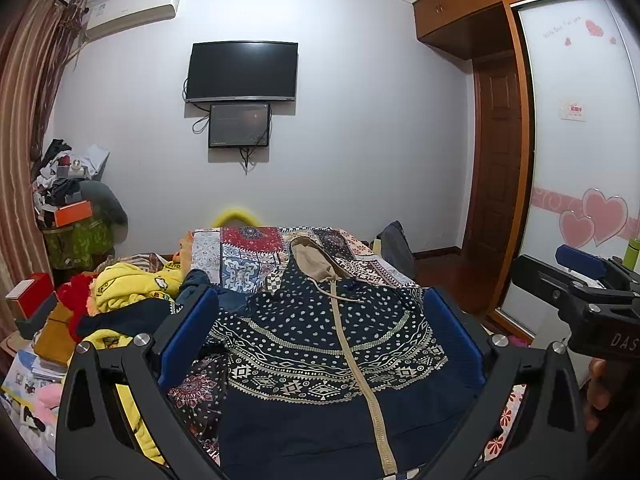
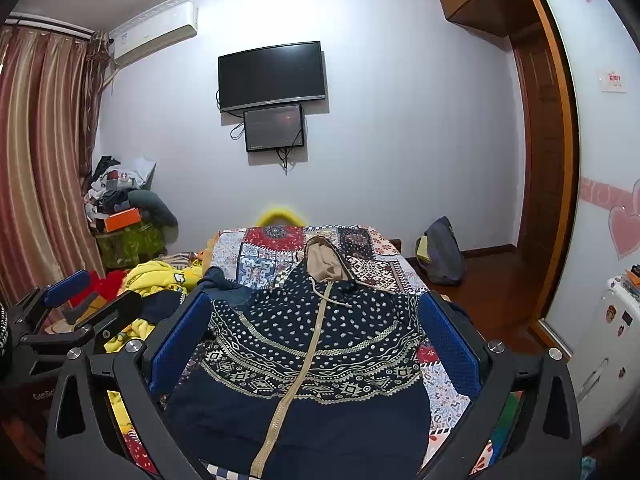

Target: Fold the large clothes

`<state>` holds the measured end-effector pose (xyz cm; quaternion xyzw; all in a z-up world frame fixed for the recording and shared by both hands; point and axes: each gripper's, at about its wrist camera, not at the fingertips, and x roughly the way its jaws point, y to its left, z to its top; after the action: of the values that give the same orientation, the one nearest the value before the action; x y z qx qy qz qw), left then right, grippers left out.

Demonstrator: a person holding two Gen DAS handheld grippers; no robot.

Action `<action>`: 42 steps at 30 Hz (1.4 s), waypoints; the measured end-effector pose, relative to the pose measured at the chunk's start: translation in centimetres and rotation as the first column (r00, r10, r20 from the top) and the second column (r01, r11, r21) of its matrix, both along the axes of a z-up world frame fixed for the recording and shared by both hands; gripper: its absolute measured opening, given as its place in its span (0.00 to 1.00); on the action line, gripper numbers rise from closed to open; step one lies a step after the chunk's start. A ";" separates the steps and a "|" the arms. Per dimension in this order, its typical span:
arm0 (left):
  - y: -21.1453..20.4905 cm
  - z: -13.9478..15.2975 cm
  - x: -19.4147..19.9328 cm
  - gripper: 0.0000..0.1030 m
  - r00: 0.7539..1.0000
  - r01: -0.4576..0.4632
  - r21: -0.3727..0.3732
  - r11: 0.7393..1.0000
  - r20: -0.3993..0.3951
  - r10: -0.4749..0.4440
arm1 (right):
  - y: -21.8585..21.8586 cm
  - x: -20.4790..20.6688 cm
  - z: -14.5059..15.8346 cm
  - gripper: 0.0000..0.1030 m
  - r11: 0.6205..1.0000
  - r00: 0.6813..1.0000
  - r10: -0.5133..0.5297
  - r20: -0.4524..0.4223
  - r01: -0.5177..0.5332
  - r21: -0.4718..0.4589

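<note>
A navy hooded jacket [image 1: 320, 344] [image 2: 316, 344] with a white dotted and geometric pattern, a tan zipper and a tan-lined hood lies flat, front up, on the patchwork bedspread [image 1: 248, 256] [image 2: 272, 252]. My left gripper [image 1: 320, 332] hovers above its chest, open, with the blue pads [image 1: 188, 336] wide apart and nothing between them. My right gripper [image 2: 316, 336] hangs over the same jacket, also open and empty. The right gripper [image 1: 580, 276] shows at the right edge of the left wrist view, and the left gripper [image 2: 64, 300] shows at the left of the right wrist view.
A yellow garment [image 1: 128, 288] [image 2: 160, 276] and red fabric [image 1: 80, 292] are piled at the bed's left. Boxes and papers [image 1: 36, 320] crowd the left side. A dark bag [image 2: 440, 252] sits on the wooden floor to the right, near a sliding wardrobe door [image 1: 576, 120].
</note>
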<state>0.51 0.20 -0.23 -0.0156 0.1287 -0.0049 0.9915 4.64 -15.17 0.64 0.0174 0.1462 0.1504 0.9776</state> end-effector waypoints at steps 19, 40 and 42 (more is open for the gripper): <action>0.0 0.0 0.3 1.00 1.000 0.004 0.000 1.000 -0.003 -0.004 | 0.1 0.0 -0.3 1.00 1.000 1.000 -0.001 -0.002 0.001 -0.001; 0.5 -0.3 0.5 1.00 1.000 0.000 -0.001 1.000 -0.007 0.000 | 0.2 0.2 -0.4 1.00 1.000 1.000 0.002 -0.002 -0.002 -0.004; 0.6 -0.4 0.6 1.00 1.000 -0.002 0.002 1.000 -0.010 0.002 | 0.2 0.3 -0.4 1.00 1.000 1.000 0.003 -0.004 -0.003 -0.005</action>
<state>1.14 0.75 -0.66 -0.0150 0.1336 -0.0039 0.9909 4.91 -14.94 0.24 0.0148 0.1484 0.1514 0.9772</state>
